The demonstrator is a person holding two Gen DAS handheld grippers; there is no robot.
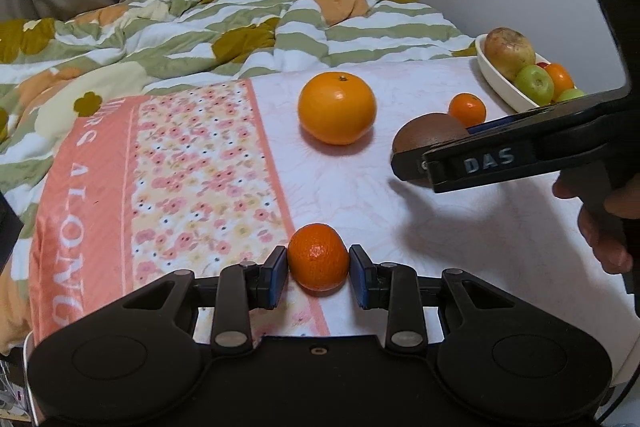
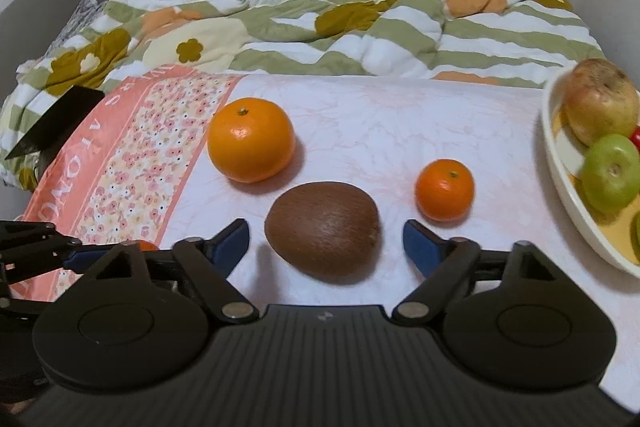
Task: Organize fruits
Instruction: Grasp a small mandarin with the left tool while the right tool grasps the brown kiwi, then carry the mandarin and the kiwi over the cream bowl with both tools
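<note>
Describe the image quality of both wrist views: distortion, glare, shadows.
Left wrist view: fisheye bending with dark corners; a glare spot on the large orange; soft shadow under the right hand-held gripper. Right wrist view: the same barrel curve bows the white dish at the edge; the kiwi casts a soft shadow on the cloth.

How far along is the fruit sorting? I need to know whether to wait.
Partly done. The white dish already holds an apple and green fruits. In hand: the left gripper brackets a small mandarin; the right gripper, open, straddles the kiwi. Left on the cloth: the big orange and another mandarin.
</note>
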